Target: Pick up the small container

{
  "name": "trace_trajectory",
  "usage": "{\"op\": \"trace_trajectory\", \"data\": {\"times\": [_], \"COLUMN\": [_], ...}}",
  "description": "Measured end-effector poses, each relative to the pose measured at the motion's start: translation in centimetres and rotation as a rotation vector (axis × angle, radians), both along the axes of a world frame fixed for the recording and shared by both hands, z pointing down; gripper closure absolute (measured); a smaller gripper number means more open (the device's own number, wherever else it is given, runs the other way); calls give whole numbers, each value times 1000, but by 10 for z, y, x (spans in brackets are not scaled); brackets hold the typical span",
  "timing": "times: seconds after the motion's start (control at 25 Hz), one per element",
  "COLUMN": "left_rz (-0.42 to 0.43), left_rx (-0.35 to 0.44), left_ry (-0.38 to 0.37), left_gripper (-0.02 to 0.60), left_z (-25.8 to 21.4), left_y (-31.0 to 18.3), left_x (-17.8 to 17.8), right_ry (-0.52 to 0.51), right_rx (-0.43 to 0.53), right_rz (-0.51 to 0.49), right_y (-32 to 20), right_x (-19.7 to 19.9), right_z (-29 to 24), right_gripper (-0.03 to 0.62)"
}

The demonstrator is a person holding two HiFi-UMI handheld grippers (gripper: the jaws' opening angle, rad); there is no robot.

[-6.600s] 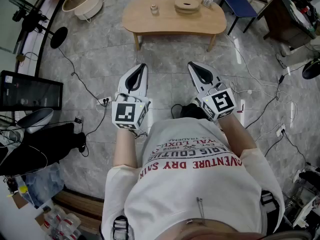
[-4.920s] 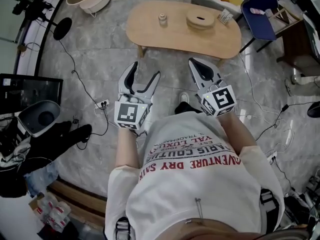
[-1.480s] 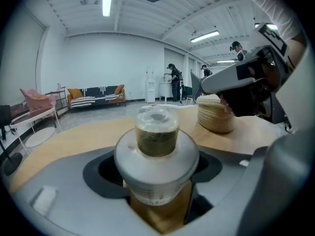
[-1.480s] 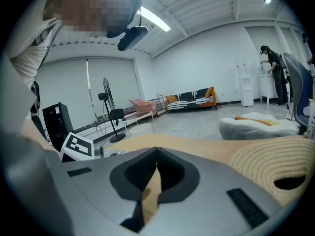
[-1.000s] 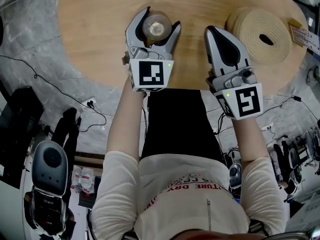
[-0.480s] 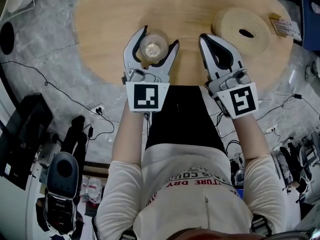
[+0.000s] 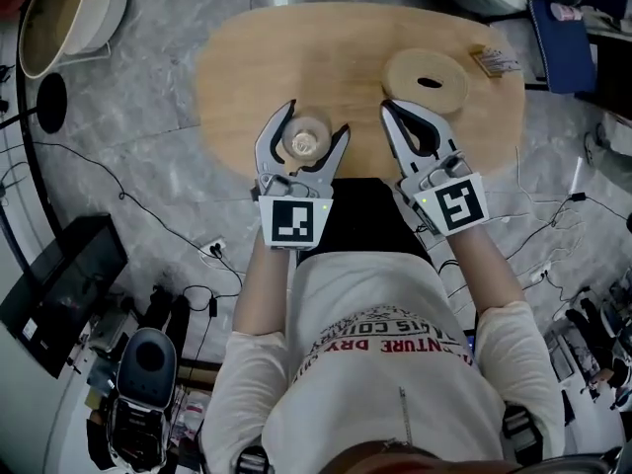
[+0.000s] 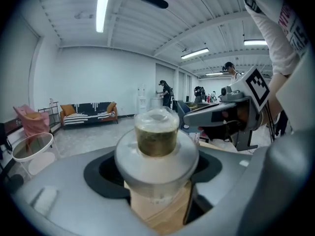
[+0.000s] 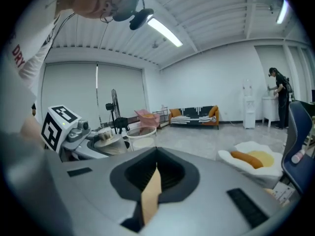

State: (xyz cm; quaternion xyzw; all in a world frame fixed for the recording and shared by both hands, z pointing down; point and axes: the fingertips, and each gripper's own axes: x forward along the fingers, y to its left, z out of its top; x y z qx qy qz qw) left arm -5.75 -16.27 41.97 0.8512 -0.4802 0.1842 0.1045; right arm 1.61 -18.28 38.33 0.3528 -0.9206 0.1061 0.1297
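The small container (image 7: 304, 138), a clear lidded jar with a wide collar, sits between the fingers of my left gripper (image 7: 308, 126), which is shut on it and holds it in the air above the wooden table (image 7: 286, 57). In the left gripper view the container (image 8: 156, 136) fills the gap of the left gripper (image 8: 157, 181), with the tabletop showing beneath it. My right gripper (image 7: 395, 117) hangs beside it to the right, shut with nothing in it. In its own view the right gripper (image 9: 153, 181) shows only a thin slit between its jaws.
A round woven disc with a hole (image 7: 427, 82) and a small printed box (image 7: 491, 60) lie on the table's right end. A blue chair (image 7: 563, 28) stands at the far right, a basin (image 7: 59, 18) at the top left, cables on the floor.
Both grippers have risen and the table now looks smaller and further below. The container has come up off the tabletop in the left gripper. The right gripper stays shut.
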Motion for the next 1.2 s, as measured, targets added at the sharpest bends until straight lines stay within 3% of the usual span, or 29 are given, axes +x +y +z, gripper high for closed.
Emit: {"op": "trace_trajectory", "data": {"times": [0.64, 1.2], "left_rz": [45, 27], "left_rx": [271, 345], "left_ry": [-74, -37], "left_gripper": [241, 241], "left_z": [-217, -283], "left_y": [4, 18], "left_x": [5, -5], "right_ry": [-55, -117], "right_rx": [196, 310], "right_rz": [31, 23], "right_y": [15, 25], "right_x": [34, 32], "right_z": [-178, -249], "right_gripper": [586, 588]}}
